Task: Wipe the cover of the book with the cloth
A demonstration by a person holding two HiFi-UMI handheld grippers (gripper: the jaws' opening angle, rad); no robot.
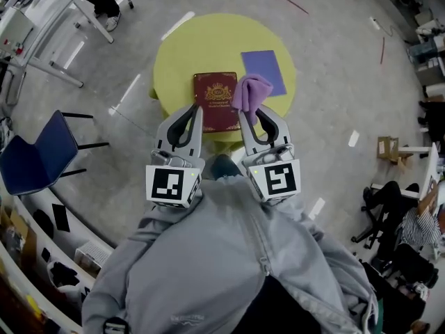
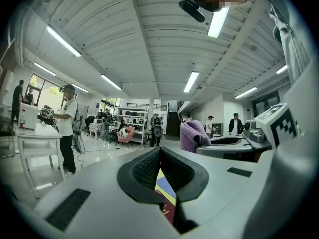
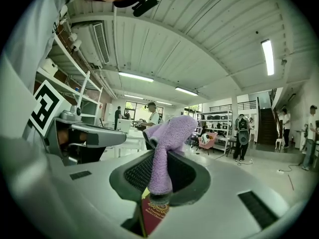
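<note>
While the book waits on the surface, the right claw holds the cloth over it.

The dark red book [image 1: 215,101] lies flat, gold-crested cover up, on the round yellow surface [image 1: 181,61], toward the edge nearest the person. The purple cloth [image 1: 250,90] is bunched over the book's right edge and far right corner; whether it touches the cover cannot be told. The right claw [image 1: 252,111] is clamped on the cloth, and in the right gripper view the fabric [image 3: 167,143] rises from between the pads with the book [image 3: 153,213] showing below. The left claw [image 1: 196,110] hangs over the book's left side, its jaws brought together on nothing, the book [image 2: 168,214] visible through the slit. A blue-violet sheet [image 1: 264,72] lies on the surface just right of the book. A blue chair [image 1: 38,152] stands on the floor, well apart to the left.
</note>
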